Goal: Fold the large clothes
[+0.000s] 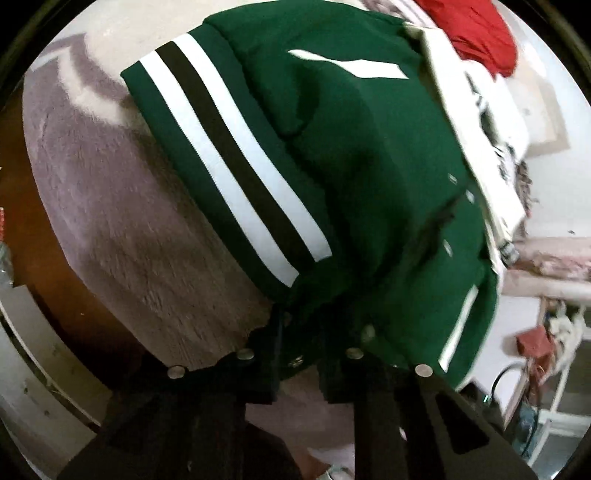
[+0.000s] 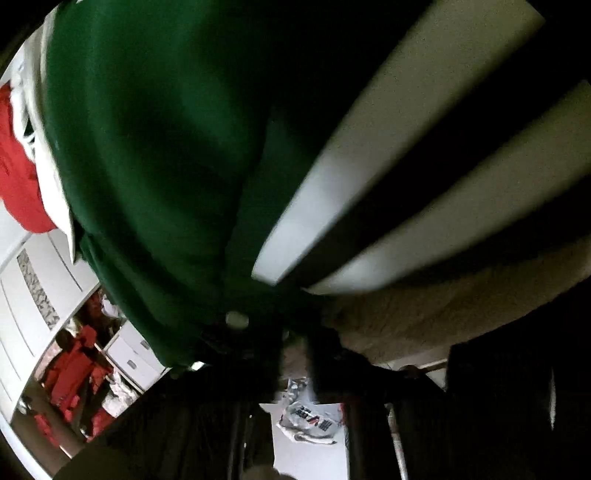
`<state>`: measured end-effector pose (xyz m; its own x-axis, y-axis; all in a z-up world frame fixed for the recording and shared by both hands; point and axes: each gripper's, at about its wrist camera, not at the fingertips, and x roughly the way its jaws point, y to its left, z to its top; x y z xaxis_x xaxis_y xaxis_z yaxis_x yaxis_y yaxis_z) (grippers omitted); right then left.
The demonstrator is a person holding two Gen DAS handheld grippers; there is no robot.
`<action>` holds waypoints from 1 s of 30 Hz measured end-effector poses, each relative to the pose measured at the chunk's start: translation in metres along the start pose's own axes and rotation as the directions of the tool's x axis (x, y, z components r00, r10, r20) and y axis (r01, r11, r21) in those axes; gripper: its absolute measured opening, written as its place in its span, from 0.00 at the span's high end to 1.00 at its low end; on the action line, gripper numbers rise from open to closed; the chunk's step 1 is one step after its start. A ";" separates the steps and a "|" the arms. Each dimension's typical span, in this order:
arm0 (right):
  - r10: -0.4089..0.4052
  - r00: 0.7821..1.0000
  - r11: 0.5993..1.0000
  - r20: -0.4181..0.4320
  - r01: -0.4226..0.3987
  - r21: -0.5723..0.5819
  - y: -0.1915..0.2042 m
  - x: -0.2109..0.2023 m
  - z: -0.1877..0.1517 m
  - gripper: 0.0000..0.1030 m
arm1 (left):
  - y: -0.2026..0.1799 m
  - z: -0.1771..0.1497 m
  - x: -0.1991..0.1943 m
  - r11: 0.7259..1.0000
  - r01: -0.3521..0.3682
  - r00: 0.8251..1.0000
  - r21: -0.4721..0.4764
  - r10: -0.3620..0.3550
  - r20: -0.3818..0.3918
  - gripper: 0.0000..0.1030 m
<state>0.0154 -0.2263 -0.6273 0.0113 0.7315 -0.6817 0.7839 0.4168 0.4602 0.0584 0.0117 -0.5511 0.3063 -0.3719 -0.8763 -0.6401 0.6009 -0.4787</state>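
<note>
Green fabric fills both wrist views: a green jacket (image 1: 369,166) with a ribbed hem band (image 1: 229,162) striped white, black and white lies spread over a fuzzy mauve-grey blanket (image 1: 110,206). In the left wrist view the band runs from about ten o'clock down toward the centre, and the body of the jacket stretches from there up to one o'clock, where a white garment (image 1: 476,122) and a red garment (image 1: 476,33) lie against its far edge. Small metal snaps (image 1: 452,179) dot the green cloth at about three o'clock.

At six o'clock in that view the left tongs (image 1: 295,363) stand narrow, pinched on the jacket's lower edge, with green cloth and a snap lying right between the dark fingers.

In the right wrist view the same striped band sweeps from one o'clock down to the centre, very close to the lens and blurred. The right tongs (image 2: 295,343) sit at six o'clock, drawn nearly together just below the band's end where the green cloth meets the blanket; the area is dark, yet fabric appears caught between the fingers. White drawers (image 2: 40,288) show at nine o'clock beyond the jacket.
</note>
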 end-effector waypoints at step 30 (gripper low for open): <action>-0.223 0.919 0.744 0.325 0.376 -0.553 0.174 -0.222 0.214 0.40 | -0.148 0.040 0.024 0.460 -0.855 0.507 0.240 0.639 0.579 0.08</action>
<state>0.2818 -0.4317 -0.5179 0.0372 0.4039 -0.9141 0.2442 0.8833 0.4002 0.1888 -0.0574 -0.5038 0.1538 0.6051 -0.7811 -0.3870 0.7643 0.5159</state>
